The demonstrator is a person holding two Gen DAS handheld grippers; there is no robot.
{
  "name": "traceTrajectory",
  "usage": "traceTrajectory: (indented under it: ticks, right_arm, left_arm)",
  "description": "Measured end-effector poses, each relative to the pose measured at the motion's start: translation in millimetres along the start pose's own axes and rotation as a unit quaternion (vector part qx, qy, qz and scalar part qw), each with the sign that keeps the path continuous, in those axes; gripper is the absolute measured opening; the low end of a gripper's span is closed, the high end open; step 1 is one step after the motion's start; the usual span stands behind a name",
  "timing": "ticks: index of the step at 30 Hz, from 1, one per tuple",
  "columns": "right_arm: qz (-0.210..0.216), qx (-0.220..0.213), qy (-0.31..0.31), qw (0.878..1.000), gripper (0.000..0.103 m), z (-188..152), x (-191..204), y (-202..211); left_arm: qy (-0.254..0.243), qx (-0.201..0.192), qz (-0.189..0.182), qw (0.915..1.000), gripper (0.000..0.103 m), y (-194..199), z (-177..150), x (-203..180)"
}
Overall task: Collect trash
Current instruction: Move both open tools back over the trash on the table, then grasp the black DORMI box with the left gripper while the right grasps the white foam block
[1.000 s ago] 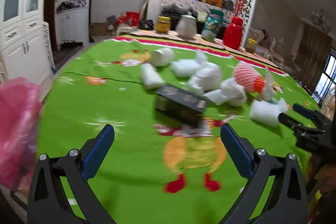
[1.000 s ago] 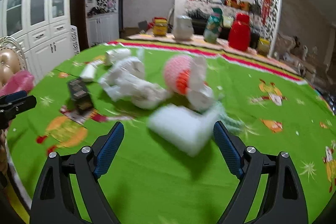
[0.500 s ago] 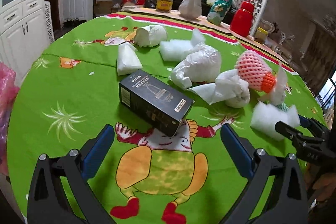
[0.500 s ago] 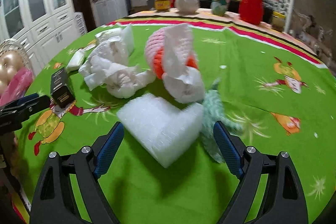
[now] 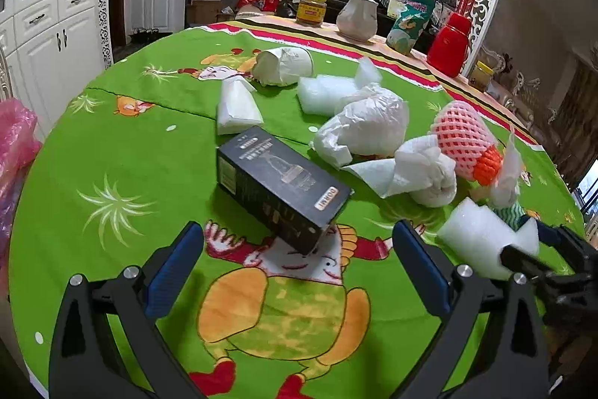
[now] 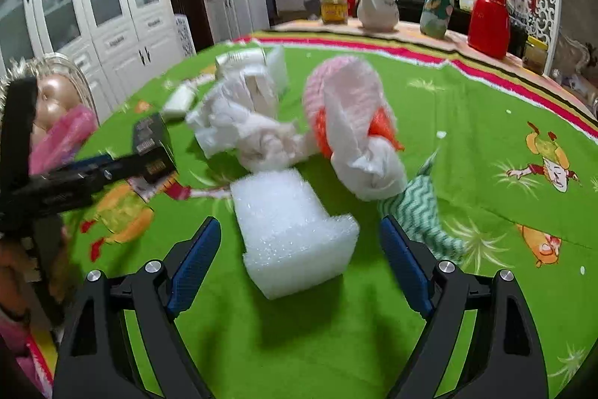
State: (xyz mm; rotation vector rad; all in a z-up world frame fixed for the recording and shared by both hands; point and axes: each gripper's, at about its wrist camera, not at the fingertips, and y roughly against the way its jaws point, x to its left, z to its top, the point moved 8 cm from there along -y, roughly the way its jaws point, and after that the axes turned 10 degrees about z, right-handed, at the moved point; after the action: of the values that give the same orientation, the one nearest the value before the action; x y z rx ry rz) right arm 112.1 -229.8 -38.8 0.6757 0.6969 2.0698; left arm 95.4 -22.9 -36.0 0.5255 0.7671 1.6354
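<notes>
The left gripper (image 5: 298, 242) stands spread wide at the bottom of its frame, nothing between its blue pads, with the near corner of a black box (image 5: 281, 183) lying just beyond the gap on the green tablecloth (image 5: 123, 159). Bare cloth runs to the left of the box as far as the table's round edge, where a pink bag (image 5: 15, 137) hangs at the frame's left side; to the right the room is tight, the trash crowding toward the right edge. The right gripper (image 6: 301, 243) is likewise spread, and a white foam block (image 6: 295, 230) sits between and just beyond its pads without either pad pressing it. Open cloth fills the right half of that frame up to the striped border. The left view alone shows a crushed paper cup (image 5: 284, 65), a flat white packet (image 5: 236, 107) and a crumpled white bag (image 5: 368, 122) clearly apart; the right view alone shows a green zigzag cloth (image 6: 418, 208) spread beside the foam block, and a doll (image 6: 56, 96) at the left edge. Counted in the left view: one box, one pink foam fruit net (image 5: 463, 137), one twisted paper wad (image 5: 422, 174), two foam pieces. At the back edge stand one red flask (image 5: 448, 43), one white jug (image 5: 355, 18) and one yellow jar (image 5: 311, 9).
</notes>
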Motion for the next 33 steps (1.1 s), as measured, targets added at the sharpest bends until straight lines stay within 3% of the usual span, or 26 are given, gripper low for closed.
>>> traceTrajectory:
  ticks: [3,5,12,18,20,22,27,33]
  right_arm:
    - [-0.005,0.027,0.014,1.0,0.074,-6,7,-12]
    - [-0.022,0.032,0.03,0.999,0.058,-6,11,-14]
    - [-0.047,0.021,0.047,0.998,0.056,-8,17,-9]
    - [-0.048,0.021,0.047,0.998,0.056,-8,19,-8]
    - [-0.05,0.019,0.047,0.998,0.056,-7,18,-7]
    - [-0.052,0.018,0.047,0.997,0.056,-7,19,-7]
    - [-0.064,0.013,0.051,0.997,0.056,-6,18,-5]
    - [-0.085,0.003,0.065,0.994,0.056,-5,22,-1]
  left_arm:
    - [-0.004,0.006,-0.002,1.0,0.098,-2,0,-8]
    - [0.002,0.012,0.002,0.9999,0.098,-6,2,-9]
    - [0.05,0.025,0.038,0.9977,0.098,-23,19,-2]
    - [0.038,0.042,0.085,0.9948,0.096,-47,27,2]
    - [0.035,0.046,0.084,0.9948,0.088,-47,23,7]
    - [0.035,0.048,0.073,0.9956,0.061,-44,18,14]
    - [0.039,0.028,0.051,0.9975,0.041,-31,15,29]
    - [0.023,-0.013,0.033,0.9991,0.038,-5,13,27]
